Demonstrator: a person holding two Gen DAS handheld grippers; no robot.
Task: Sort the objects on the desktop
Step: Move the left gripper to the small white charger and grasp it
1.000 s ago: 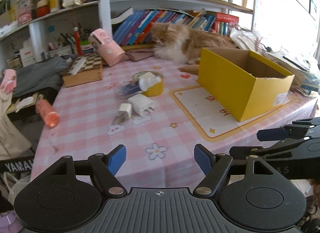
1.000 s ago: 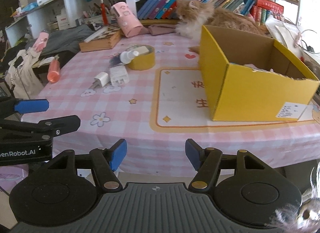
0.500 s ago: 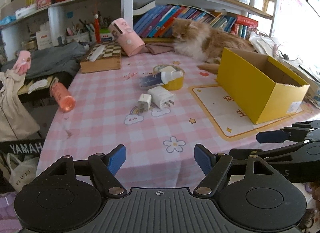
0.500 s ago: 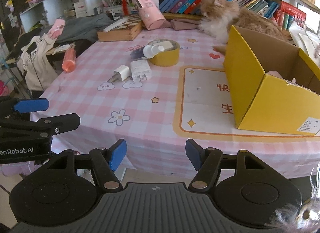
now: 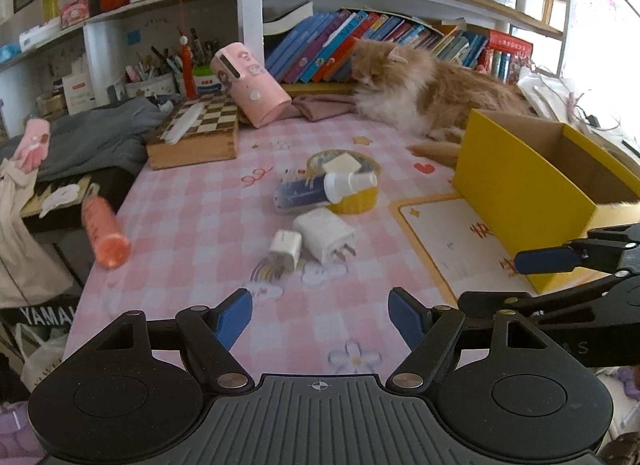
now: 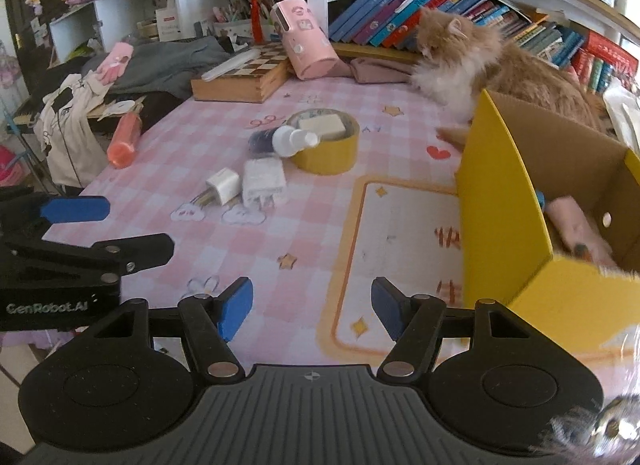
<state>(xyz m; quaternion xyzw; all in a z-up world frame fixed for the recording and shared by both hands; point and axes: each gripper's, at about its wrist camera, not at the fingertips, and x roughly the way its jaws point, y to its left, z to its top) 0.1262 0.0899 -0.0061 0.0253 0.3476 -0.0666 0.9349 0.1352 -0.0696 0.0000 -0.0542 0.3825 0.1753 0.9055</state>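
Observation:
Two white chargers lie side by side on the pink checked tablecloth, the small one left of the larger one. Behind them a spray bottle leans on a yellow tape roll with a white block on top. An orange bottle lies at the table's left edge. The yellow box stands at the right with pink things inside. My left gripper and my right gripper hover open and empty over the near table edge.
An orange and white cat lies behind the box. A chessboard case, a pink cylinder pouch, grey clothes and bookshelves fill the back. Each gripper shows at the other view's side.
Both grippers have come forward over the table edge, so the chargers, tape roll and box look nearer and larger. Their jaws keep the same width. The objects on the table have not moved.

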